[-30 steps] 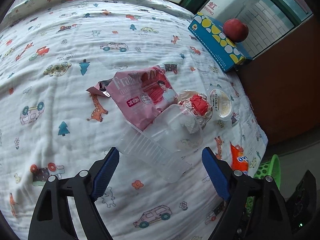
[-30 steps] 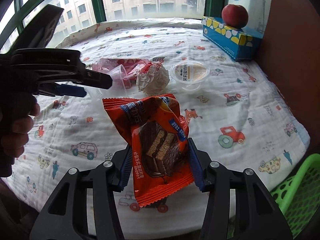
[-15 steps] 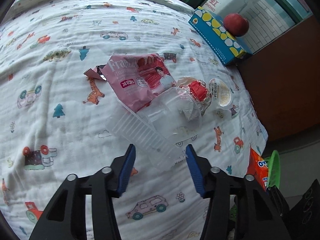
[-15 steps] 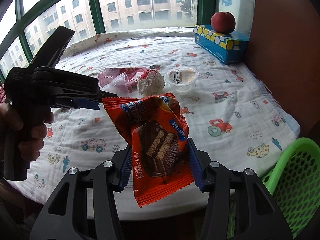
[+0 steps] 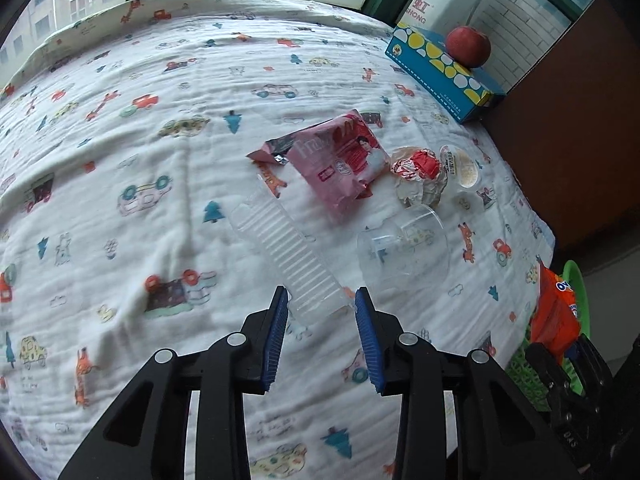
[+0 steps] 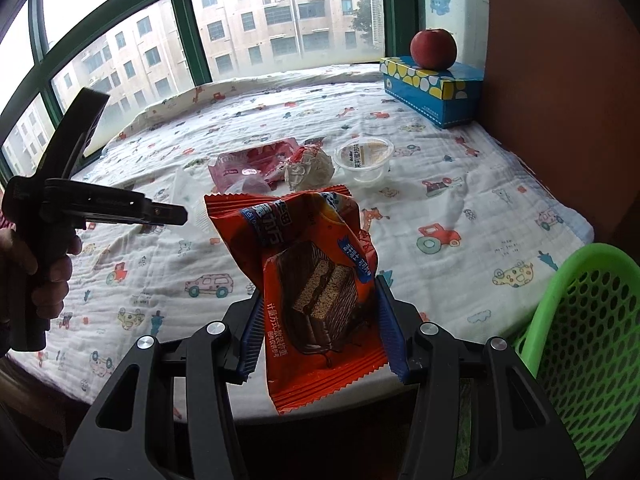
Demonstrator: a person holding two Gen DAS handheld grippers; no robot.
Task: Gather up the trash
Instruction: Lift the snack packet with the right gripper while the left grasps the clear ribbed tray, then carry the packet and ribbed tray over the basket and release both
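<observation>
Little looks collected so far: on the cartoon-print blanket (image 5: 120, 152) a pink snack bag (image 5: 340, 164), a ribbed clear plastic tray (image 5: 292, 256), a clear cup (image 5: 404, 248), a crumpled wrapper (image 5: 420, 172) and a small lidded pudding cup (image 5: 460, 164) lie mid-bed, and nothing shows inside the green basket (image 6: 592, 320) at the near right edge. The right gripper (image 6: 320, 320), tilted down, stays clamped on an orange chocolate-cake wrapper (image 6: 312, 280) just left of the basket. The left gripper (image 5: 322, 312) points steeply down, jaws closing around the tray's near end, pads apparently not yet pressing.
</observation>
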